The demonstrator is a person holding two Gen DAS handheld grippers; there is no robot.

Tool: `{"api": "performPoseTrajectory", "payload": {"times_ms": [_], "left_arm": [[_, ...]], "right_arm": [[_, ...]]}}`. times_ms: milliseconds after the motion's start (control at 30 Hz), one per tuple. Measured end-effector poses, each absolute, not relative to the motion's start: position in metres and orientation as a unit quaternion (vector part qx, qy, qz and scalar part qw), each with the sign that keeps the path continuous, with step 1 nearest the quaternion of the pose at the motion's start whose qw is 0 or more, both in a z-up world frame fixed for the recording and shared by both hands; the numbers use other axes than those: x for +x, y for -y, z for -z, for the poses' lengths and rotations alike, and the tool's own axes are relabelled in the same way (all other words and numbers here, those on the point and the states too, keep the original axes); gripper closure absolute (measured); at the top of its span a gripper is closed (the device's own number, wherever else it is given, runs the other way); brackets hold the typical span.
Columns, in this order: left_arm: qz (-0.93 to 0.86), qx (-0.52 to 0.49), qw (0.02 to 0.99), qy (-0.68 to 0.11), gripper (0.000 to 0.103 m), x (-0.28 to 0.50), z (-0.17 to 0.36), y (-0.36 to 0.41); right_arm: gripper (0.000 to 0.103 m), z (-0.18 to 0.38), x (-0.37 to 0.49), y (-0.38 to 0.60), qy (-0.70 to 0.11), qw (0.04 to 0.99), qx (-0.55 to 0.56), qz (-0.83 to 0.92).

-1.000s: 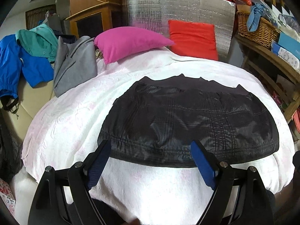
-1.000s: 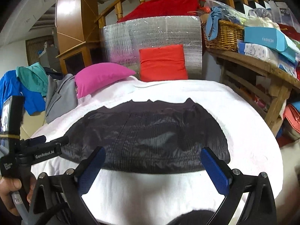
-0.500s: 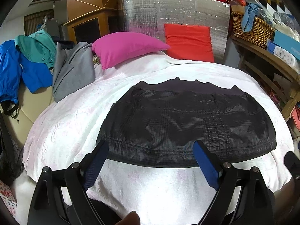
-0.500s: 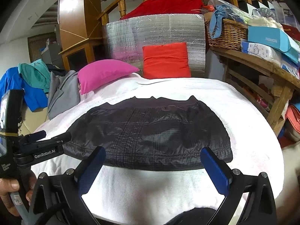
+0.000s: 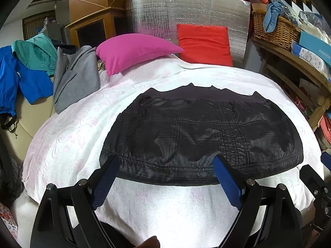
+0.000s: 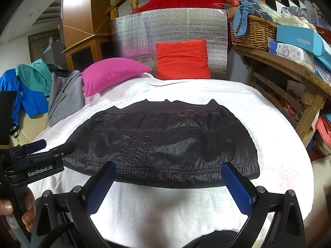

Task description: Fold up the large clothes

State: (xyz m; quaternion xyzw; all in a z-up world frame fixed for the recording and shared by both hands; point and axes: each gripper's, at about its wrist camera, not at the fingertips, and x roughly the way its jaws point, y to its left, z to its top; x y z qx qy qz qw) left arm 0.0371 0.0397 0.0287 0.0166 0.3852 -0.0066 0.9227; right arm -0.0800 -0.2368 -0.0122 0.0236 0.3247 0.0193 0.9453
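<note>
A black quilted garment (image 5: pixel 198 136) lies flat on the white bedcover (image 5: pixel 72 136), its hem toward me; it also shows in the right wrist view (image 6: pixel 165 144). My left gripper (image 5: pixel 165 165) is open and empty, its blue fingertips over the garment's near hem. My right gripper (image 6: pixel 169 171) is open and empty, its fingertips at the near hem toward the right side. The left gripper (image 6: pixel 49 146) also shows at the left of the right wrist view, beside the garment's left edge.
A pink pillow (image 5: pixel 134 51) and a red cushion (image 5: pixel 204 41) lie at the bed's far end before a silver panel (image 5: pixel 186 12). Grey, teal and blue clothes (image 5: pixel 72 76) hang at the left. A wooden shelf (image 6: pixel 289 70) with basket and boxes stands at the right.
Both grippers have moved a little forward and down toward the garment's near hem. Both stay open. The garment has not moved.
</note>
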Motion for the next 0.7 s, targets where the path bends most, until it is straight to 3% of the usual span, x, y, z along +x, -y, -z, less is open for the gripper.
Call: {"api": "performPoseTrajectory", "payload": {"times_ms": [700], "left_arm": [[0.03, -0.01, 0.922, -0.385, 0.01, 0.0429, -0.0321, -0.0384]], "right_arm": [[0.001, 0.0097, -0.0732, 0.2396, -0.325, 0.945, 0.023, -0.017]]}}
